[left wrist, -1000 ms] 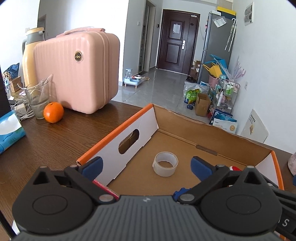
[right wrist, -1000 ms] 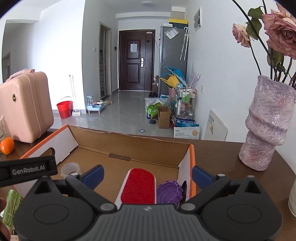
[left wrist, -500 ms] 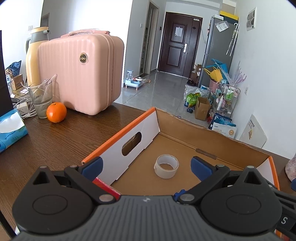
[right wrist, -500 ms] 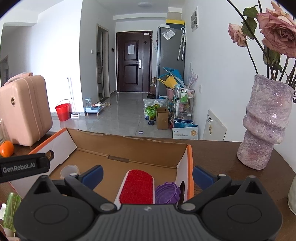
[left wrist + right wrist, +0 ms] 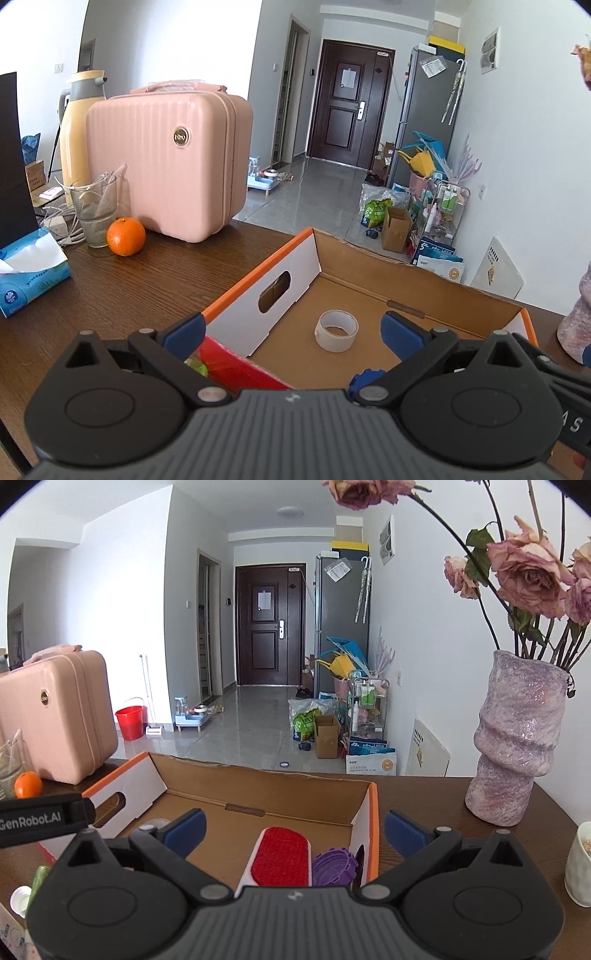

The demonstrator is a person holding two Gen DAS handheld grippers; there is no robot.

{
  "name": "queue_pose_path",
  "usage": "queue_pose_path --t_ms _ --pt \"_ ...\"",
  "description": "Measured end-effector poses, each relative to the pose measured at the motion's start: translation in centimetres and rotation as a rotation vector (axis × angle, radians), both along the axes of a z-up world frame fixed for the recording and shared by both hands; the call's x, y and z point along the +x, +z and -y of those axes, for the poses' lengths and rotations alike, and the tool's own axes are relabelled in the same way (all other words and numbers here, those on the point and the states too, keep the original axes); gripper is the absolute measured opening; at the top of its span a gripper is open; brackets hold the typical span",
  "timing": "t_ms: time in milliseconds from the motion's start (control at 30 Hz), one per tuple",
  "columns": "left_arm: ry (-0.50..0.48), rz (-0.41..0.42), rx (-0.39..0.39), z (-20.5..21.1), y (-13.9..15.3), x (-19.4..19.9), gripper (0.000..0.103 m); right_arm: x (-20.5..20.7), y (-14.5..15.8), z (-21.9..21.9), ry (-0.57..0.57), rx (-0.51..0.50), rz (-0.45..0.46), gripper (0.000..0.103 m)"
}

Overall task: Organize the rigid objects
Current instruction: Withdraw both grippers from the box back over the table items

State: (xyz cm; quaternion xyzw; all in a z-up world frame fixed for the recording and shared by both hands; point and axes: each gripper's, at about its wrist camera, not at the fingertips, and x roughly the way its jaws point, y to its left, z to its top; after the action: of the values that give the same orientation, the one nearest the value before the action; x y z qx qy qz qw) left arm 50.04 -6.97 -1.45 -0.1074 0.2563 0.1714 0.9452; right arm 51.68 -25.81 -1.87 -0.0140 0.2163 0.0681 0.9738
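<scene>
Cardboard box (image 5: 424, 291) sits on the dark table (image 5: 122, 280) right under us. Our left gripper (image 5: 291, 330) and right gripper (image 5: 295, 827) both hang spread wide, holding nothing. Inside we see a red brush (image 5: 280, 856) beside a purple disc (image 5: 334, 866), then a tape roll (image 5: 336, 329). Farther off, an orange (image 5: 126, 236) stands beside a pink suitcase (image 5: 166, 166).

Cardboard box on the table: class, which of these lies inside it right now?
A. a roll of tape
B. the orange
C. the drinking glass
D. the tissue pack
A. The roll of tape lies flat on the floor of the cardboard box, while the orange, tissue pack and drinking glass all stand outside it on the table.
</scene>
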Motion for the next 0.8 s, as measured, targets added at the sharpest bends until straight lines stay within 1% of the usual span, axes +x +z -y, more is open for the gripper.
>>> queue_pose_path --t_ms 400,800 --pt "-0.039 0.066 0.067 0.1 0.4 -4.5 0.103 -4.7 0.1 0.0 0.011 -0.018 0.052 0.103" --pt "-0.083 0.095 0.093 -0.3 0.4 -9.4 0.103 -9.9 0.3 -0.2 0.015 -0.003 0.084 0.103"
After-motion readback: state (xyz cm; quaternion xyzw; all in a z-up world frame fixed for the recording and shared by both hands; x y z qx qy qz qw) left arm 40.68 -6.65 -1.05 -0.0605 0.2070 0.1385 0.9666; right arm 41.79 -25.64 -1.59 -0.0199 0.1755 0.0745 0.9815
